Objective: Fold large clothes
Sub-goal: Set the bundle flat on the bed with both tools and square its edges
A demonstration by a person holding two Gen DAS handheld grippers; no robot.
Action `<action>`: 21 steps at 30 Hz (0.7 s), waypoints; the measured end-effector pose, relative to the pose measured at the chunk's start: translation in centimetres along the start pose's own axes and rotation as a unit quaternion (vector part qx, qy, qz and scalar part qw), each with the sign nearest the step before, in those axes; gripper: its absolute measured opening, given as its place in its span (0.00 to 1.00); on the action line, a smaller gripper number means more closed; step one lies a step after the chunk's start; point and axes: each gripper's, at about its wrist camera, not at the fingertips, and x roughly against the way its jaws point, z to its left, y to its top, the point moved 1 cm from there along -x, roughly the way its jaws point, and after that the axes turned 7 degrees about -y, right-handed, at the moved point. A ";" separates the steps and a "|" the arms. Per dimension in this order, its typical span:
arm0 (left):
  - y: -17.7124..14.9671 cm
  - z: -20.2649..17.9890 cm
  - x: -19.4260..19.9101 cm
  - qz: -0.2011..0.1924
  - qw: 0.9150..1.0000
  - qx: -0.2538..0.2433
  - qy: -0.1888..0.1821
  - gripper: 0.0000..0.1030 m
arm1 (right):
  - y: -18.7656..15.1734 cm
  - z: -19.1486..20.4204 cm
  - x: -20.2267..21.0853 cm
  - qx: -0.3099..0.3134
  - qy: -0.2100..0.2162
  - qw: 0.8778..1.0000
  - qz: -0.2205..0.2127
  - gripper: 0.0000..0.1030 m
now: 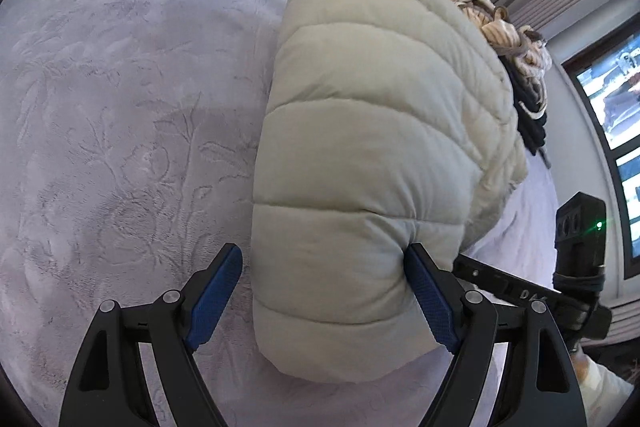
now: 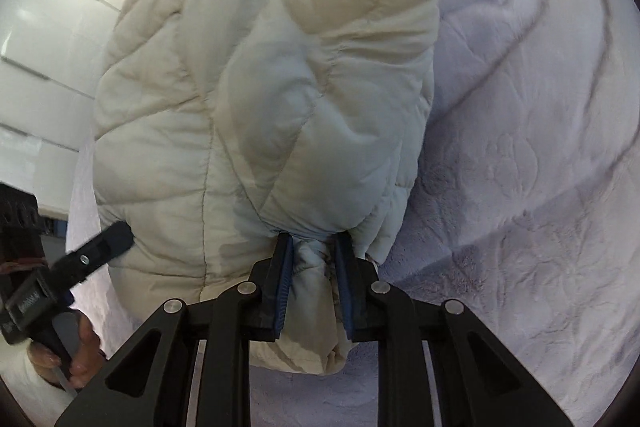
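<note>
Left wrist view: my left claw point(image 1: 324, 301) stands spread wide around the near end of a cream quilted puffer jacket point(image 1: 372, 131). One blue pad point(image 1: 430, 301) dents the padding on the right; the other pad, on the left, sits just beside the bundle, and I cannot tell whether it touches. The jacket stretches away from this claw as a thick, compact bundle on a lilac embossed blanket point(image 1: 120, 107). Beyond its far end lies a heap of other clothes point(image 1: 516, 47), striped and dark.

In the right wrist view, my right claw point(image 2: 314, 285) is pressed nearly together, pinching a gathered wad of the jacket's fabric directly ahead of it. The jacket bulges upward from that pinch.

I judge the folding well along: the jacket is already doubled into a bundle, with no sleeves trailing loose. What seems left is settling or tidying it, then the heap beyond.
</note>
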 end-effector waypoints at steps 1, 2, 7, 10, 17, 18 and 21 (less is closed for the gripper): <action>-0.1 -0.2 -0.1 0.000 1.000 -0.002 0.001 0.82 | 0.2 -0.2 -0.1 -0.012 0.004 1.000 0.004 0.21; -0.2 -0.4 -0.1 0.000 1.000 -0.006 0.004 0.82 | 0.5 -0.2 0.2 -0.019 0.006 1.000 0.007 0.21; -0.1 -1.0 0.0 -0.001 1.000 -0.015 0.011 0.82 | 1.3 0.0 3.3 -0.031 0.012 0.999 -0.012 0.22; 0.2 -0.9 0.1 -0.003 1.000 -0.016 0.014 0.82 | 2.7 -0.3 5.6 -0.041 0.013 0.997 -0.057 0.22; 0.2 -0.8 0.1 -0.002 0.999 -0.021 0.024 0.82 | 8.4 -1.0 5.3 -0.086 -0.030 0.991 -0.096 0.22; 0.3 -0.9 0.0 0.000 1.000 -0.019 0.023 0.82 | 8.9 -1.0 4.2 -0.083 -0.048 0.992 -0.085 0.22; 0.6 -1.4 -0.3 0.006 0.999 -0.025 0.030 0.82 | 9.0 -2.0 0.9 -0.109 -0.040 0.992 -0.041 0.22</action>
